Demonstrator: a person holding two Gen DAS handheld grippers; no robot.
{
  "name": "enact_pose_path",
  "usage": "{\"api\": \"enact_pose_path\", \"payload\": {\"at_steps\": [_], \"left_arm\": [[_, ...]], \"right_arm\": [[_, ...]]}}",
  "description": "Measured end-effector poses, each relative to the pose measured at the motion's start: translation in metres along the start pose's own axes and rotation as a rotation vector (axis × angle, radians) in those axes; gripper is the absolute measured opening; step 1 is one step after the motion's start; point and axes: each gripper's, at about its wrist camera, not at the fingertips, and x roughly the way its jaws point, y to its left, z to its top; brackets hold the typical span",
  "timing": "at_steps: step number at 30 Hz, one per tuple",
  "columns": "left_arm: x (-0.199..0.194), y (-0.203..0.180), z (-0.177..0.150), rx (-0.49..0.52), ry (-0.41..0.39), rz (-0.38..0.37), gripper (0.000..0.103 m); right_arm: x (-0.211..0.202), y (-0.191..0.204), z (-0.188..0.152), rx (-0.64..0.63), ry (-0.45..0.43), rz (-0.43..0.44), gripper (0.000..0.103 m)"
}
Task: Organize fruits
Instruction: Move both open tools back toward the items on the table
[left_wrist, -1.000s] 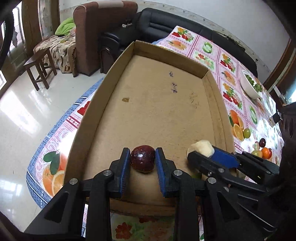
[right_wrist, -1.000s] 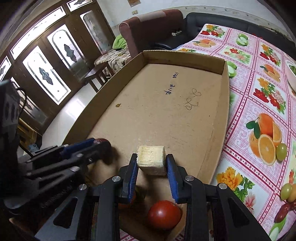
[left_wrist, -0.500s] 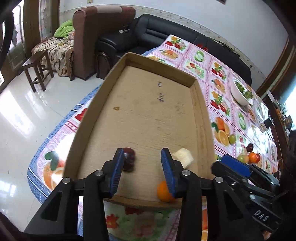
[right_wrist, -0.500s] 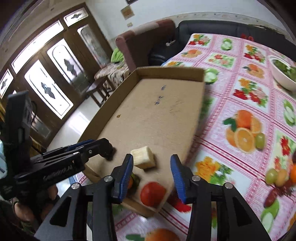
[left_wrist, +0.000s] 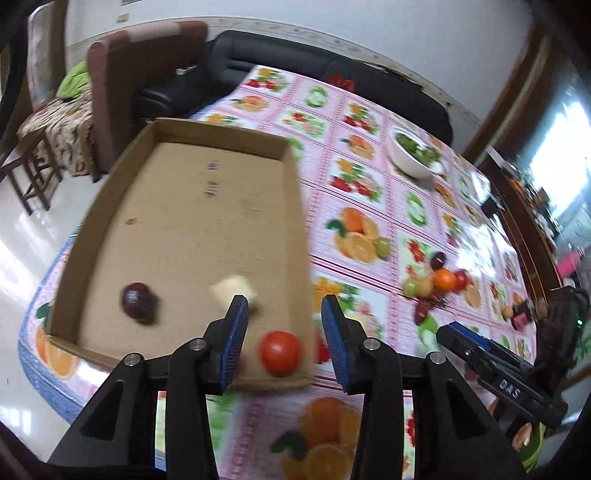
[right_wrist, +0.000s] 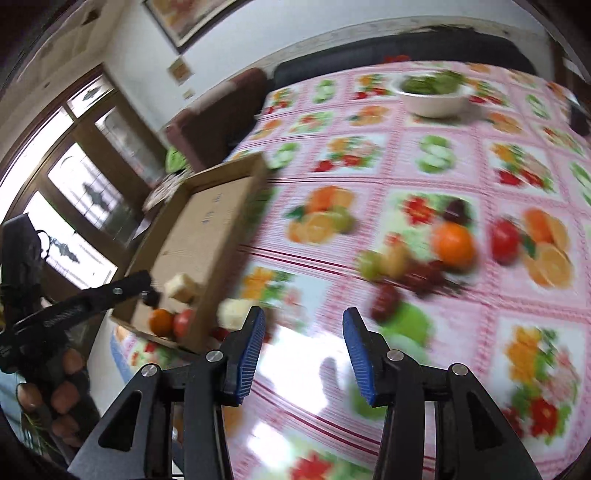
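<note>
A shallow cardboard box lies on the fruit-print tablecloth. In it are a dark purple fruit, a pale yellow chunk and a red tomato. My left gripper is open and empty above the box's near right corner. My right gripper is open and empty over the cloth, to the right of the box. A loose heap of fruit with an orange and a red one lies ahead of it. The heap also shows in the left wrist view.
A white bowl of greens stands at the far side of the table, also in the right wrist view. A black sofa and a brown armchair stand beyond the table. The right wrist view is blurred.
Both grippers opened, leaving the purple fruit and the yellow chunk in the box. Both then pulled back and swung right, the right one out over the cloth toward the fruit heap.
</note>
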Motion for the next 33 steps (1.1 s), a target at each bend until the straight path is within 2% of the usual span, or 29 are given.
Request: {"api": "enact_pose_path", "payload": {"at_steps": [9,16,25,29,33], "left_arm": [[0.008,-0.050,-0.013,0.070,0.060,-0.081,0.039],[0.011,-0.082,-0.030,0.128,0.103,-0.122,0.039],[0.018,-0.078,-0.040,0.114,0.136,-0.106,0.039],[0.023,-0.068,-0.044,0.082,0.157,-0.114,0.039],[0.033,-0.064,-0.048,0.076,0.173,-0.087,0.039]], "right_arm": [[-0.039,-0.069,-0.019,0.152,-0.041,-0.077,0.047],[-0.061,-0.099,-0.025,0.220,-0.086,-0.113,0.047],[-0.074,-0.116,-0.026,0.250,-0.112,-0.135,0.047],[-0.077,-0.116,-0.026,0.249,-0.121,-0.138,0.047],[-0.079,-0.112,-0.029,0.239,-0.126,-0.130,0.050]]}}
